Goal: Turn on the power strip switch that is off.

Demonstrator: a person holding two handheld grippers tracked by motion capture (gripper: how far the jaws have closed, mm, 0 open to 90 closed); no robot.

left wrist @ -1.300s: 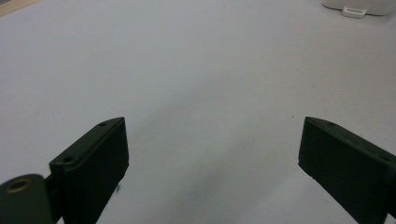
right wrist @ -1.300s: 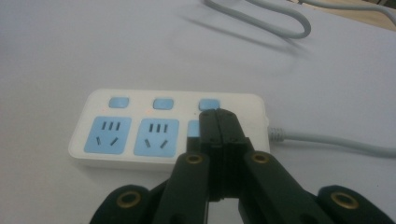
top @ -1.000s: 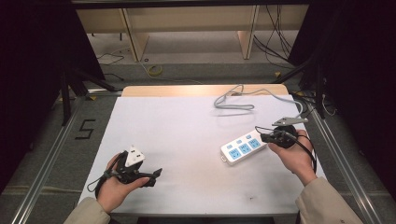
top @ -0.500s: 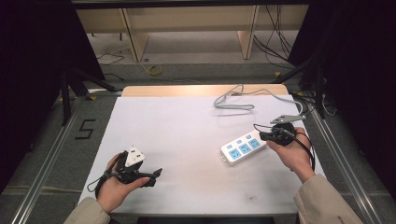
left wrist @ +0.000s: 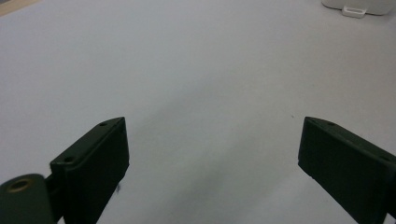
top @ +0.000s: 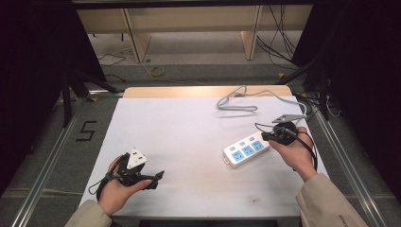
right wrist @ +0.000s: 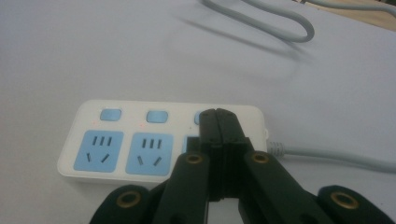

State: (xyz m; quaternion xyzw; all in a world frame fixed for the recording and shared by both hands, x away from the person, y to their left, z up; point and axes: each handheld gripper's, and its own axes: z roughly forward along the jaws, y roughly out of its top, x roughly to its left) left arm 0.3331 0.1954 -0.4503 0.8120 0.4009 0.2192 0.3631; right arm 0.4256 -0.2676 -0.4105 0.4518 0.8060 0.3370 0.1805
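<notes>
White power strip [top: 247, 151] with blue sockets was seen right of centre in the high view, flat on the pale worktop [top: 189, 132], its grey cord [top: 236, 101] looped toward the upper right. The right claw [right wrist: 219, 122] was shut with nothing held, its tips poised over the third switch [right wrist: 201, 117]. The left claw [left wrist: 210, 140] was spread wide, unloaded, at lower left. Risk judged: an off-centre press could skid the light strip or hit a socket face. No containers were noted.
</notes>
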